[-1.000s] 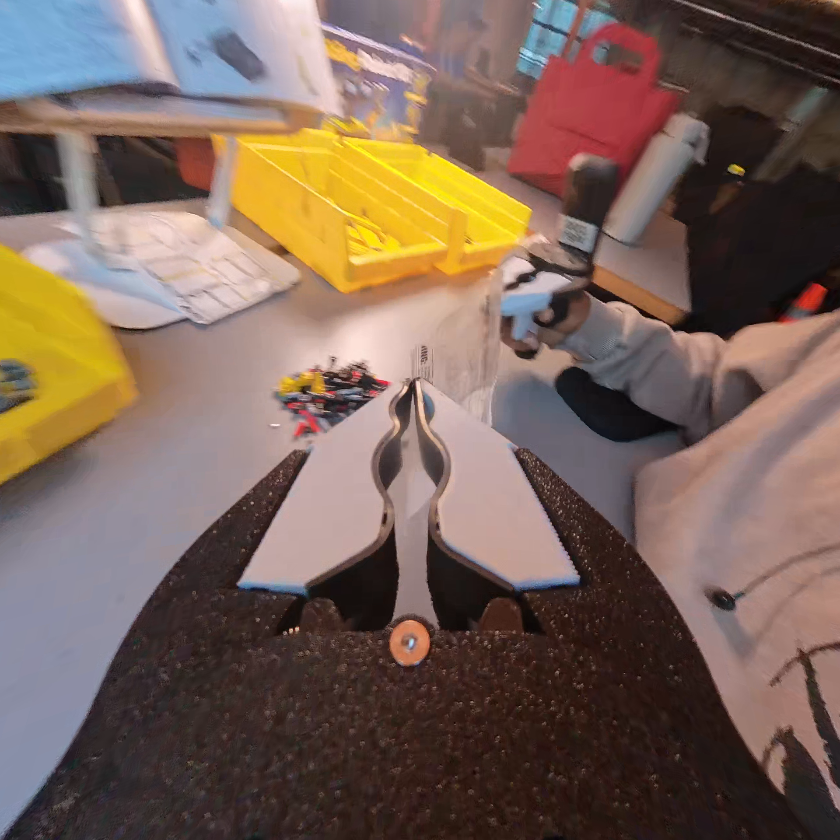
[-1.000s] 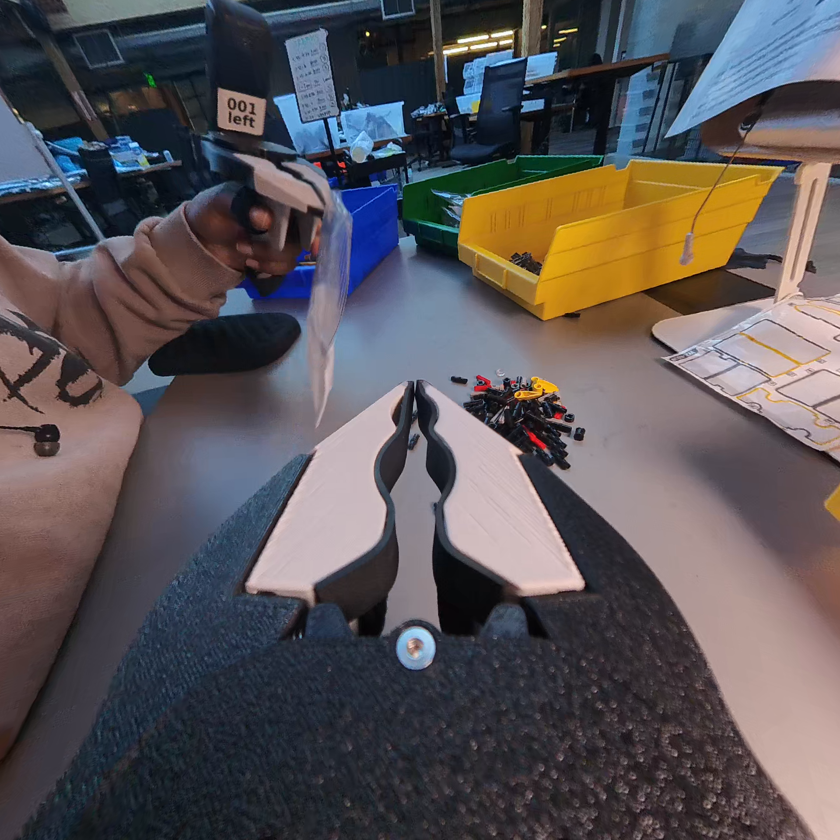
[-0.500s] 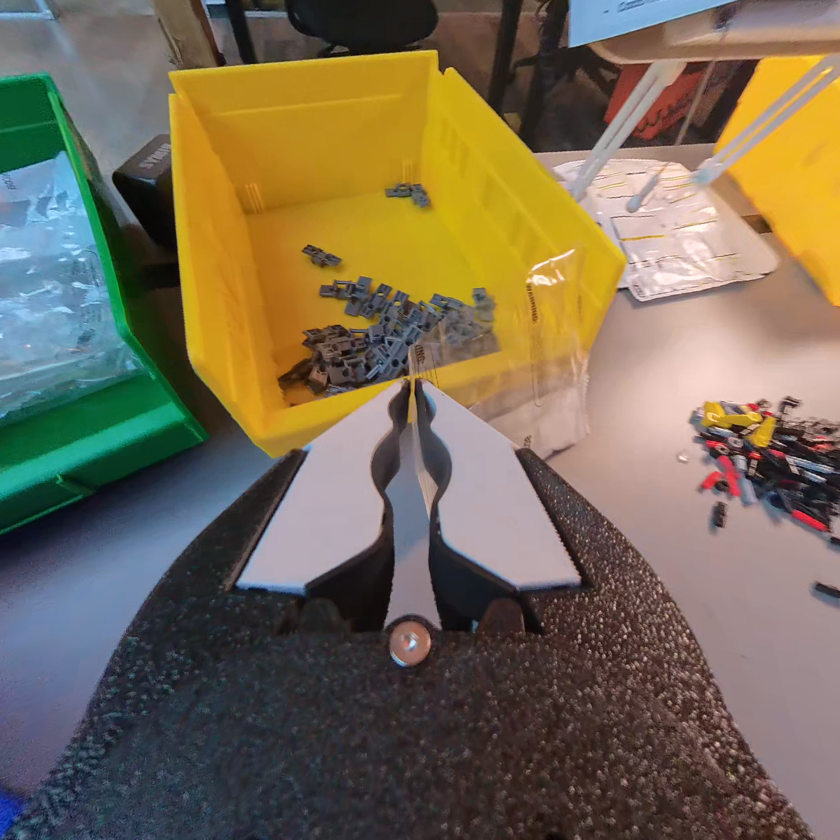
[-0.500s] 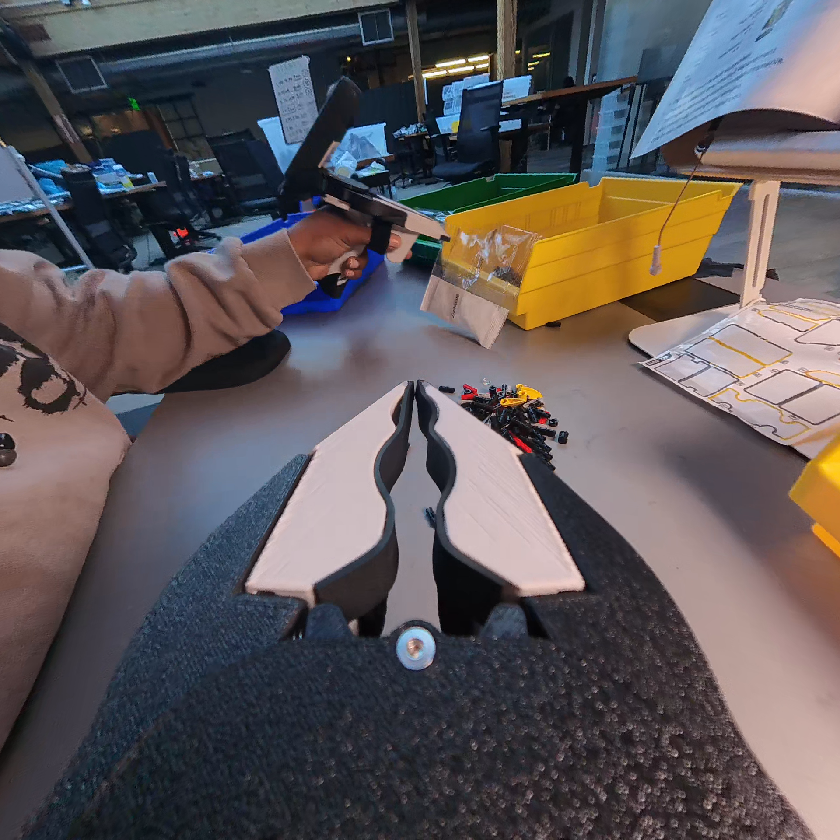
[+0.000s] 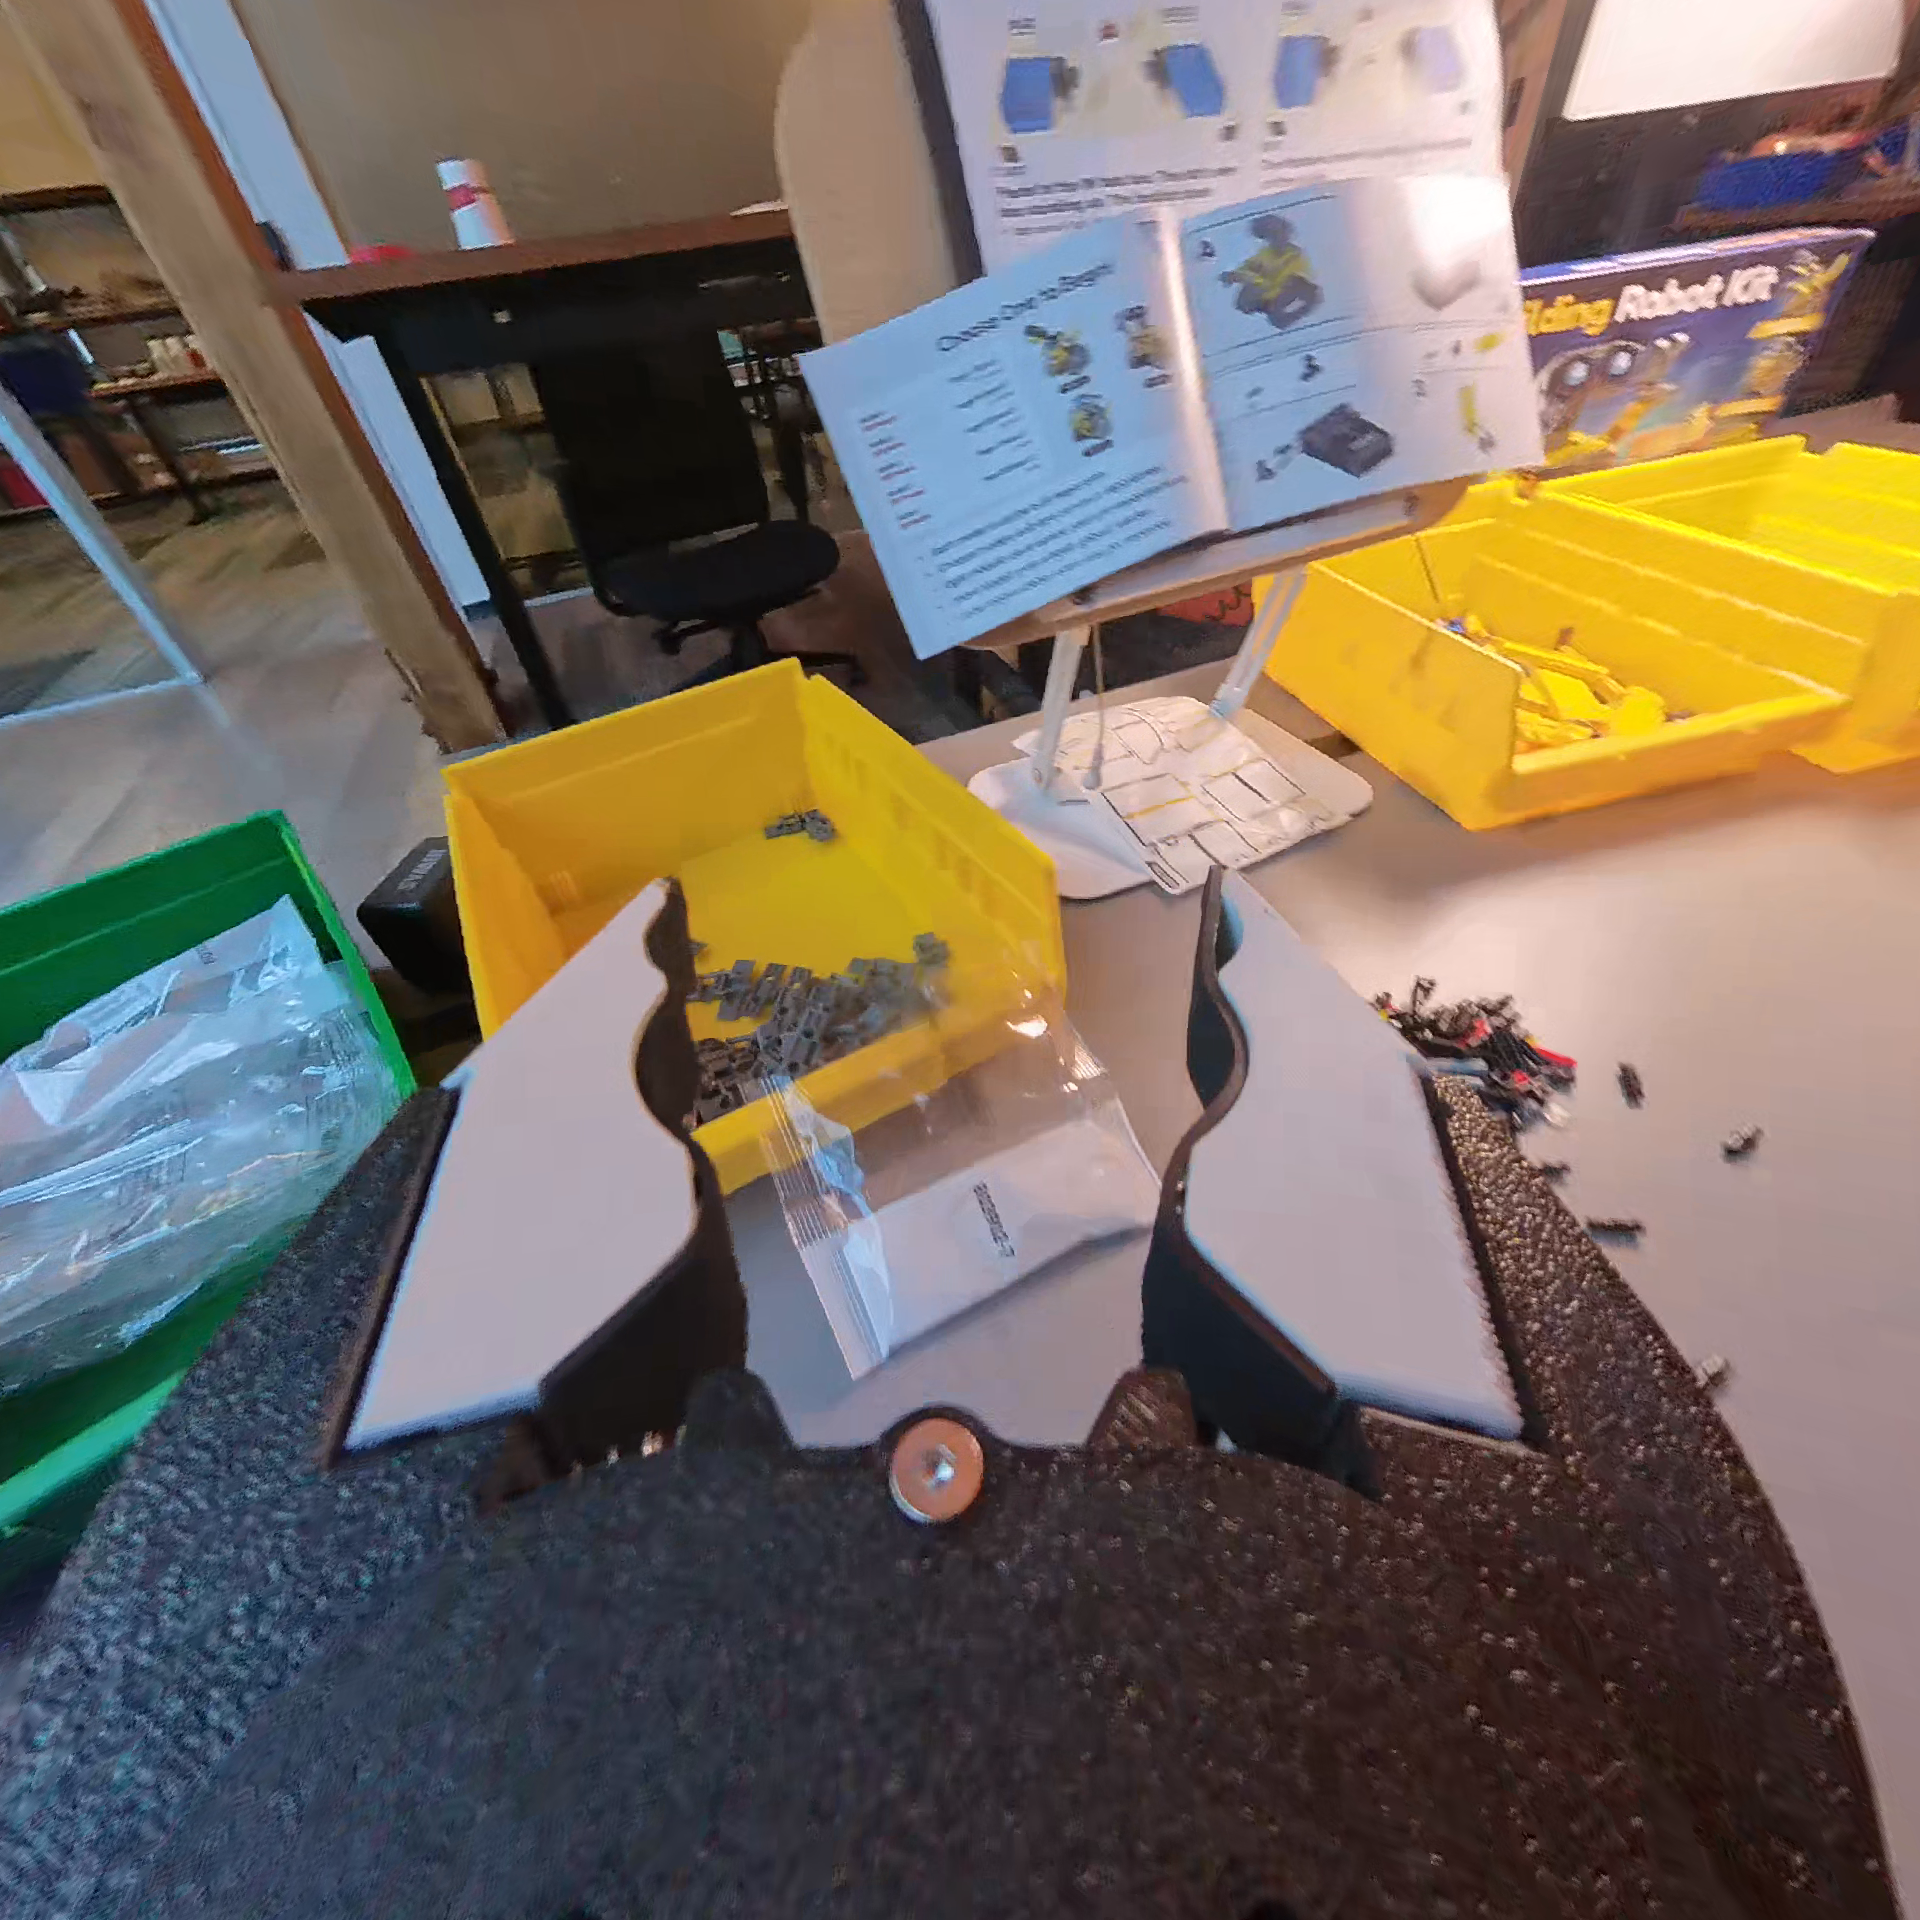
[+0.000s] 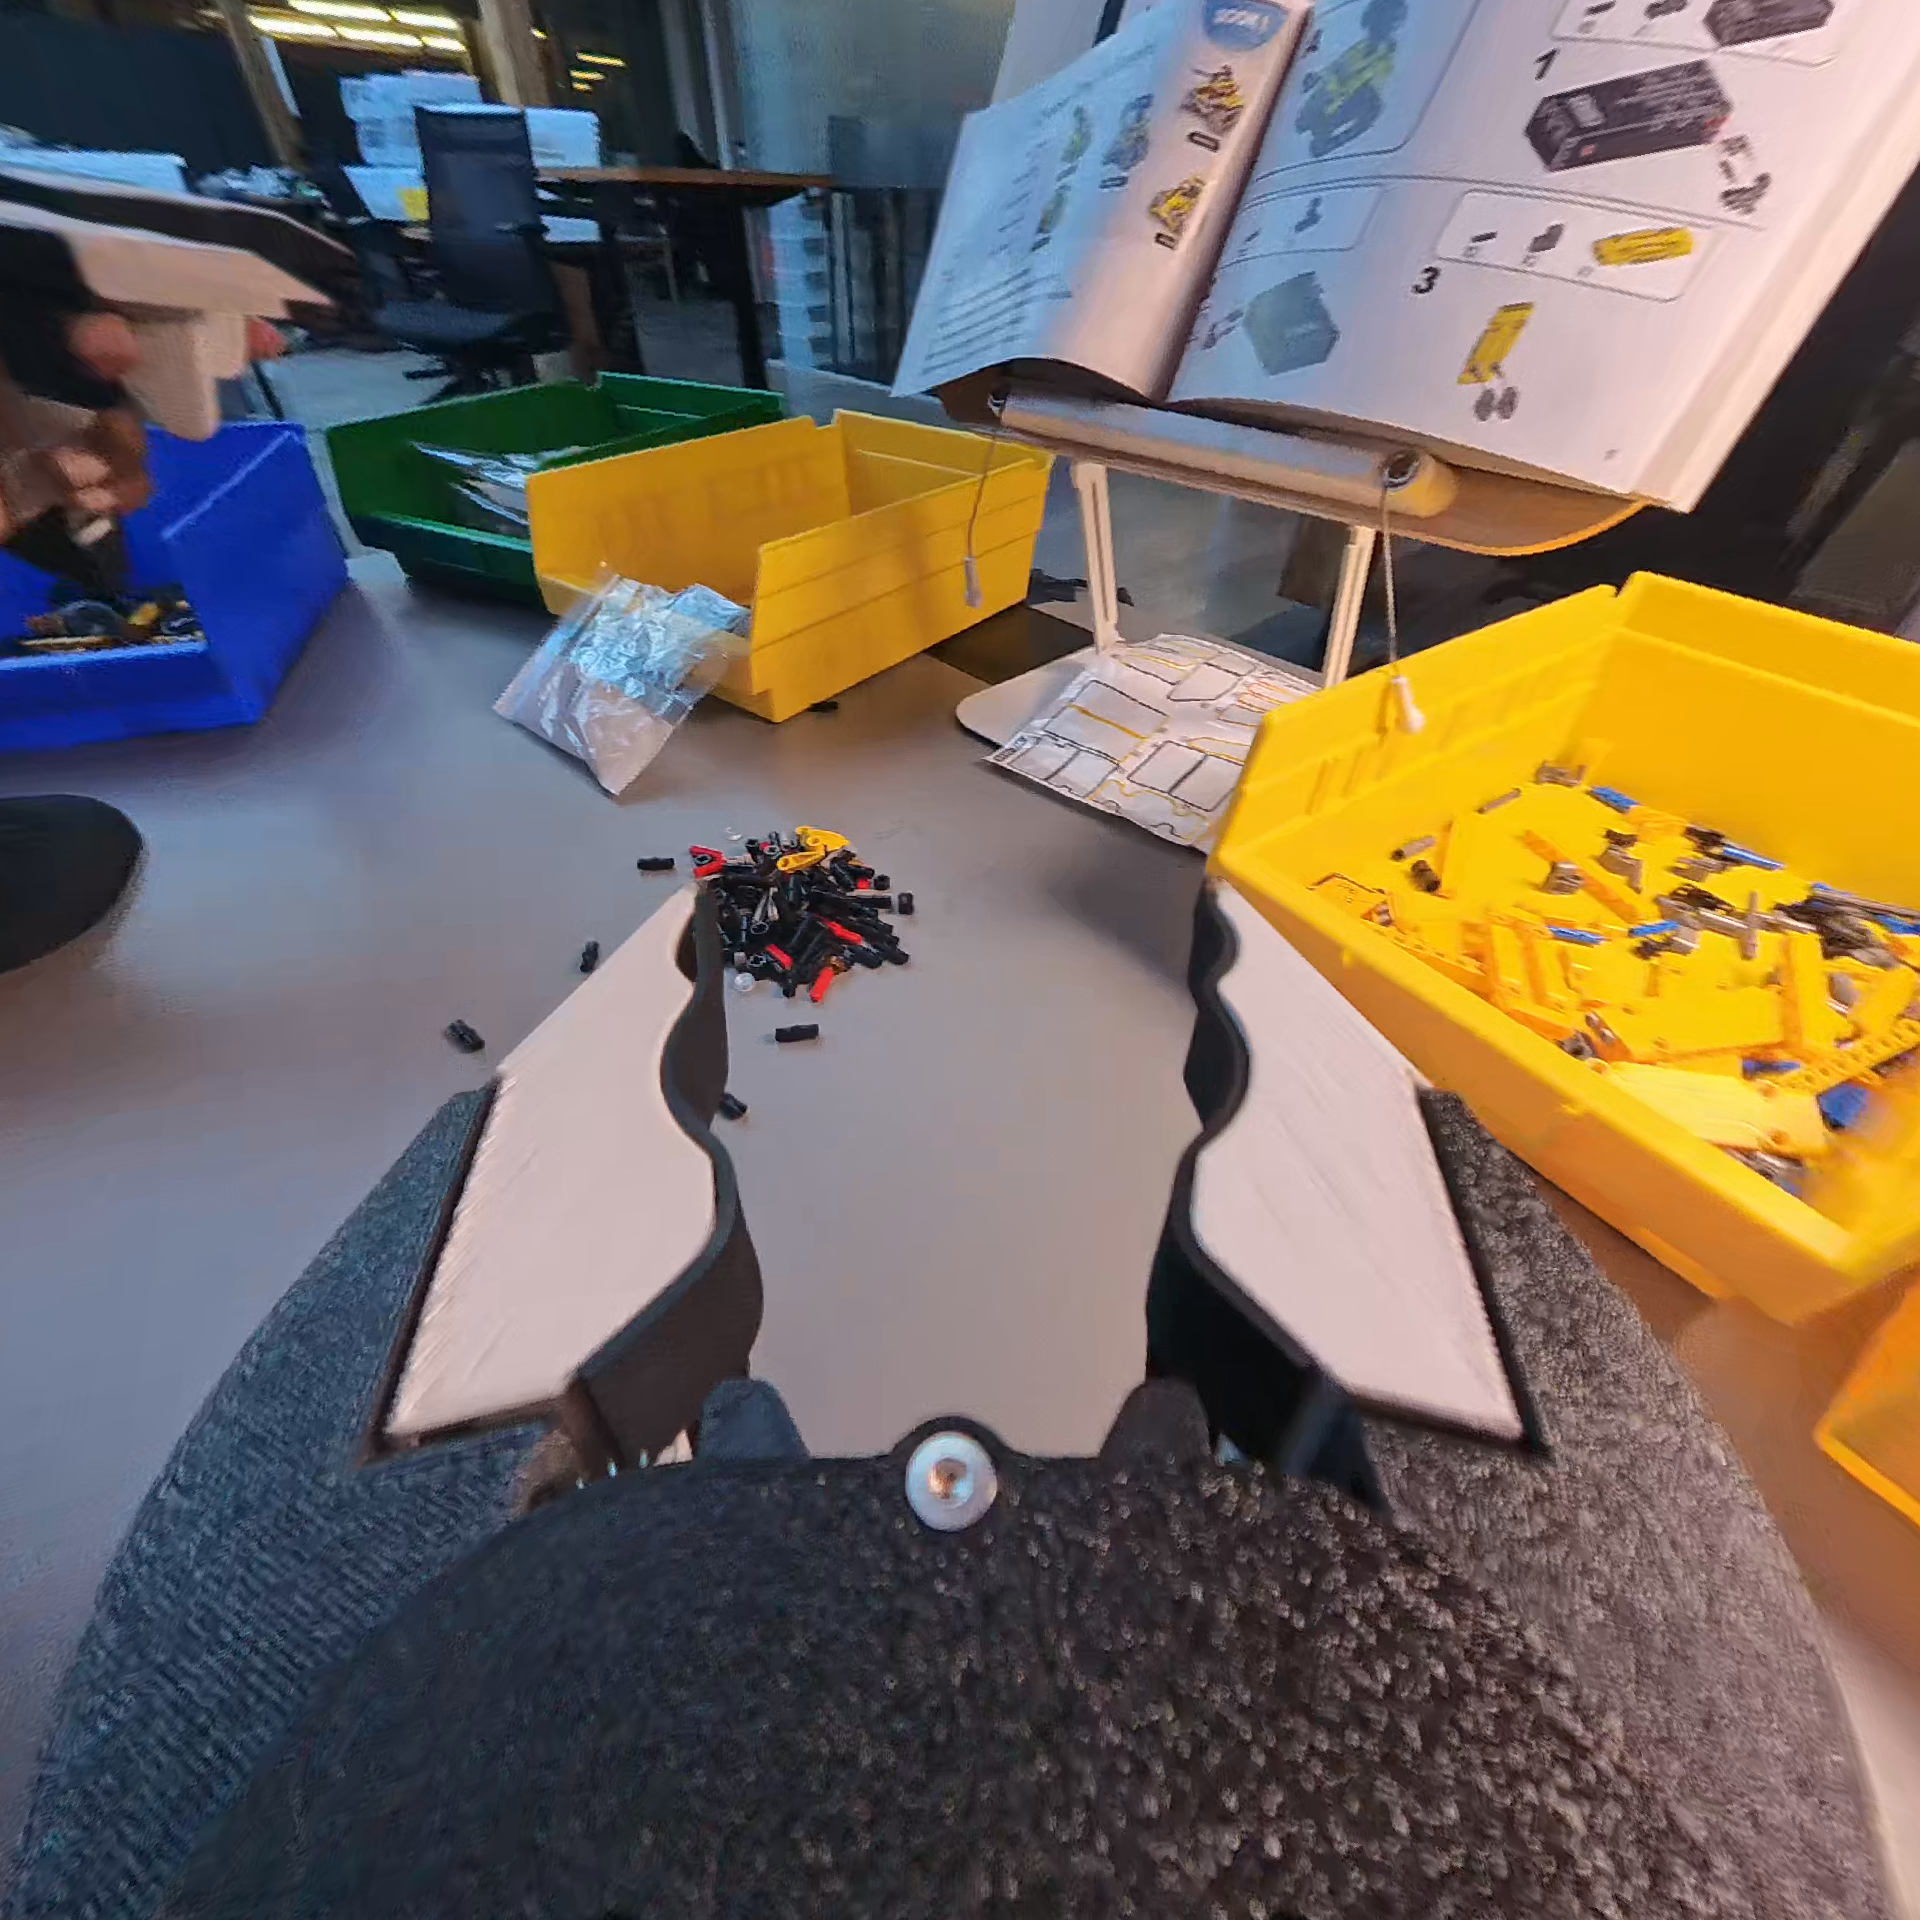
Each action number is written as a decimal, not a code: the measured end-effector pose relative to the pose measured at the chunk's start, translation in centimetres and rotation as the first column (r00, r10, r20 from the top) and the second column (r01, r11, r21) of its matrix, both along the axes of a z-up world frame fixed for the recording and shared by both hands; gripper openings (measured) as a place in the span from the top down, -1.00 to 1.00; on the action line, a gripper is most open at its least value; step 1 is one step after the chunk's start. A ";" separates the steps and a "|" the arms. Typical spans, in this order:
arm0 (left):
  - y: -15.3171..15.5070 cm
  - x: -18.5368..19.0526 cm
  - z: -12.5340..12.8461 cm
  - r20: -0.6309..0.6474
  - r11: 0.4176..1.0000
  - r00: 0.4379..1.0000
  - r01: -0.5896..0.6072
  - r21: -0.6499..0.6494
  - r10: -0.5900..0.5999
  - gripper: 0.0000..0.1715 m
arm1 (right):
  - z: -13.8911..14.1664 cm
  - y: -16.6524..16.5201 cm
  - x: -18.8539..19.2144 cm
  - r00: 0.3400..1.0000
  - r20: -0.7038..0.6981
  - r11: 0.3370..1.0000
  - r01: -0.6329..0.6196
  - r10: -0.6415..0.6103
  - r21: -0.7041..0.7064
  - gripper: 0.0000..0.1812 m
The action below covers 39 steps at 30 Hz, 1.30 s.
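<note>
My left gripper (image 5: 935,914) is open and empty. Below it a clear plastic bag (image 5: 966,1174) lies on the grey table (image 5: 1610,987), leaning against the front of a yellow bin (image 5: 623,810) that holds small grey parts. The bag also shows in the right wrist view (image 6: 623,675), against the same yellow bin (image 6: 831,551). My right gripper (image 6: 951,909) is open and empty, above the table, just behind a small pile of black, red and yellow parts (image 6: 805,914). That pile also shows in the left wrist view (image 5: 1475,1049). The left gripper (image 6: 166,312) shows at the far left of the right wrist view, held in a hand.
A green bin (image 5: 156,914) with plastic bags stands at the left. A blue bin (image 6: 239,551) stands beside it. An open instruction booklet (image 6: 1403,208) rests on a white stand (image 5: 1049,717). Yellow bins (image 6: 1558,987) with yellow parts stand at the right. A boxed kit (image 5: 1683,332) is behind.
My left gripper opened and let go of the clear bag, which now lies against the yellow bin. My right gripper opened too and turned to the right towards the yellow bin of parts.
</note>
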<state>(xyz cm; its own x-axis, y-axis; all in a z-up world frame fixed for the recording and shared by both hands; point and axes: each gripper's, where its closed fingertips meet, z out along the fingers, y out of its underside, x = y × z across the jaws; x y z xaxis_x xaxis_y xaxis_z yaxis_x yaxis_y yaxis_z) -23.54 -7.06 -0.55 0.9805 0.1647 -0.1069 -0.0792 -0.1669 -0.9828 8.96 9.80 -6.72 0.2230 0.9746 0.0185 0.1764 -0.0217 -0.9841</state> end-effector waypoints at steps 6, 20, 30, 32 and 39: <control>-6.4 8.4 -6.8 0.087 0.992 0.990 0.119 -0.049 -0.115 -0.08 | -1.8 -4.3 5.6 0.982 0.087 0.986 0.167 -0.165 -0.023 0.02; -11.1 14.8 -12.1 0.092 0.970 0.992 0.107 -0.218 -0.089 -0.26 | -7.1 -11.0 8.3 0.935 0.247 0.964 0.267 -0.256 -0.010 -0.06; -7.8 16.3 -11.9 0.270 0.974 0.946 0.208 -0.088 -0.177 -0.19 | -8.9 -10.3 8.4 0.925 0.259 0.945 0.311 -0.277 -0.100 -0.03; -7.7 16.8 -12.6 0.277 0.972 0.945 0.210 -0.106 -0.174 -0.19 | -9.0 -10.3 8.4 0.924 0.258 0.944 0.316 -0.283 -0.094 -0.03; -7.6 17.0 -14.1 0.235 0.961 0.963 0.182 -0.210 -0.131 -0.20 | -9.4 -10.5 8.3 0.906 0.293 0.945 0.327 -0.306 -0.026 -0.06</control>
<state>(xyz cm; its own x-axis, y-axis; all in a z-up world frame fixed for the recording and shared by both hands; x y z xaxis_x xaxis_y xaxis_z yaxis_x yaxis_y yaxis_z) -6.52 -14.61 -14.67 0.9956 0.0037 0.0939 0.0878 -0.3908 -0.9163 17.26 -0.71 -16.09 0.5158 0.8548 0.0580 0.4172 -0.1915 -0.8884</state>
